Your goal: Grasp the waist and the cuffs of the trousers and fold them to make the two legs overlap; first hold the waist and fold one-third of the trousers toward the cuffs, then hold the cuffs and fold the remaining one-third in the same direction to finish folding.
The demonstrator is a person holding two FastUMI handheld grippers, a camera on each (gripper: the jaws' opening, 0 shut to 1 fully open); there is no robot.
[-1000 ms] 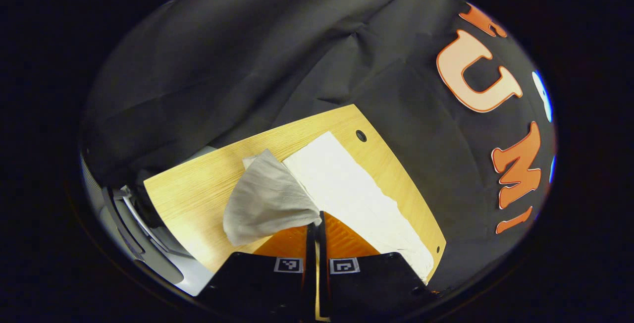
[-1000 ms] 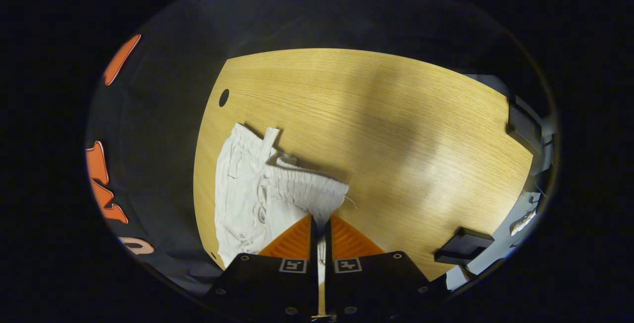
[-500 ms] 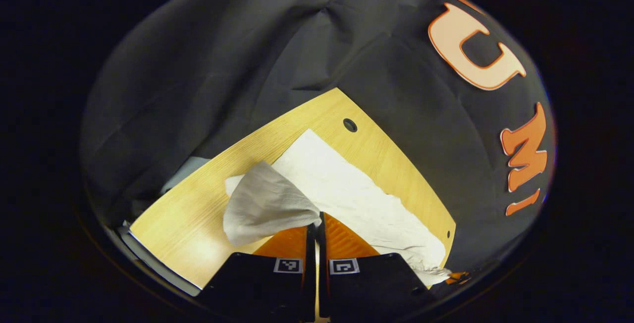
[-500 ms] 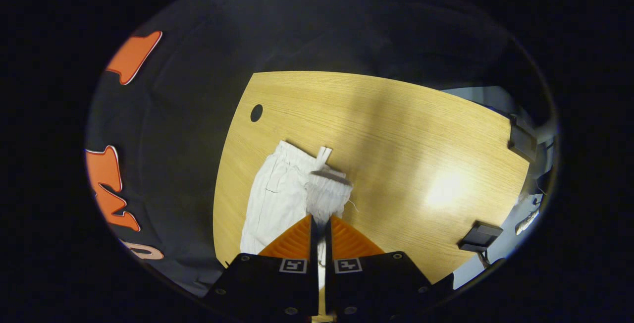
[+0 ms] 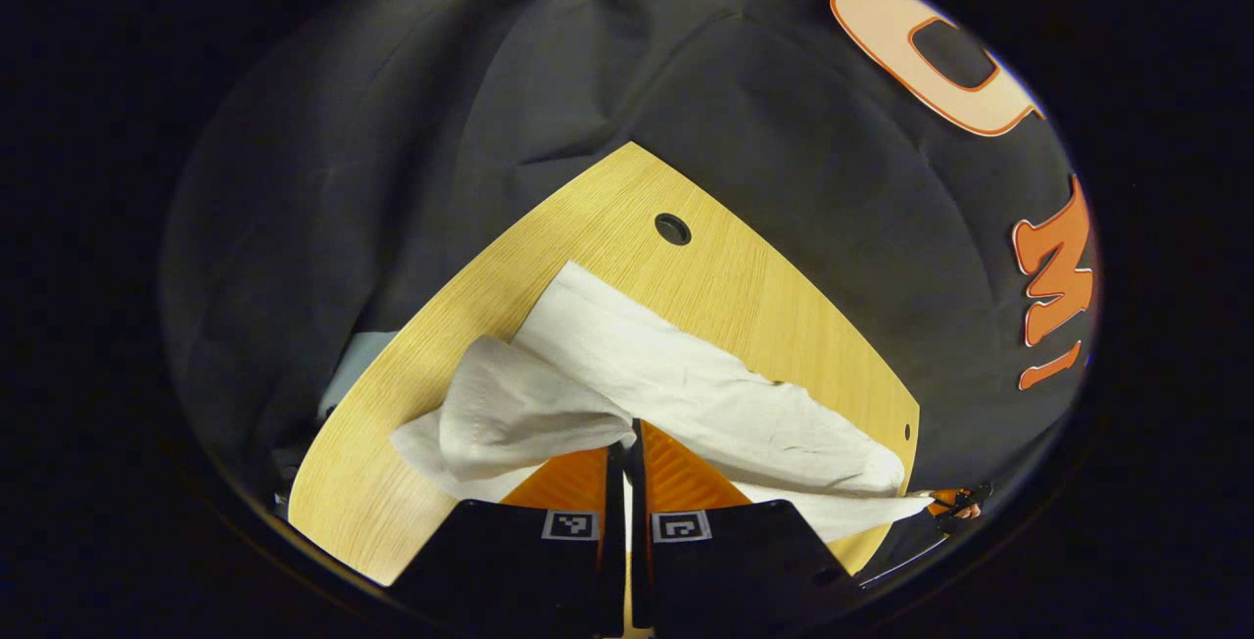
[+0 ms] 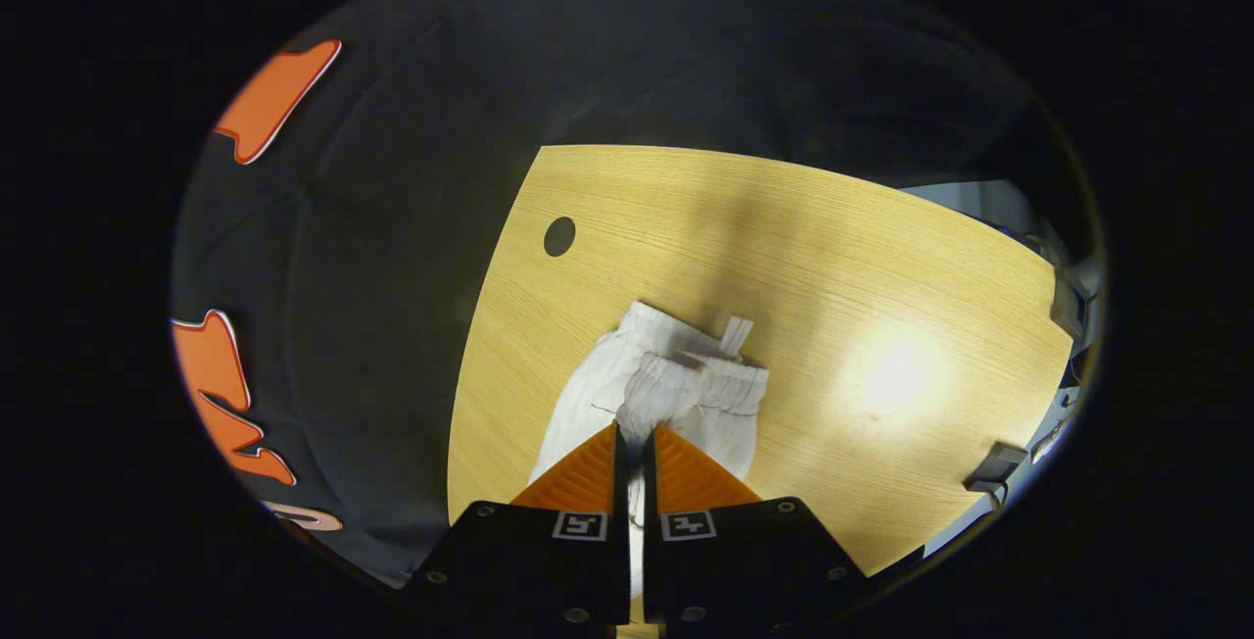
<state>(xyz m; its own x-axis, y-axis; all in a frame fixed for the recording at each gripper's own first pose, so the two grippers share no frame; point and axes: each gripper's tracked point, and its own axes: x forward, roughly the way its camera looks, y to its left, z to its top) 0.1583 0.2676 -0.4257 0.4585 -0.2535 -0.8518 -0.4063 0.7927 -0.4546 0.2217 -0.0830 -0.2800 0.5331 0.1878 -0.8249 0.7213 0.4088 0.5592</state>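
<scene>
Here, pale trousers point(image 5: 686, 384) lie stretched along a wooden bench point(image 5: 509, 257) beside its far edge, where a round cable hole point(image 5: 672, 228) sits just beyond the cloth. The left gripper view takes in the cuff end: one leg lies flat while the other cuff point(image 5: 519, 414) is lifted and bunched, and the left gripper point(image 5: 627, 443) has its jaws pressed together on that fabric. Far along the garment, near the bench's corner, the other gripper is glimpsed small at the waist end, too small to judge. The right gripper view offers the opposite end: the gathered elastic waistband point(image 6: 700, 379) with a drawstring tab, raised off the bench point(image 6: 882, 257), and the right gripper point(image 6: 635, 448) with jaws closed tight on the waist cloth.
</scene>
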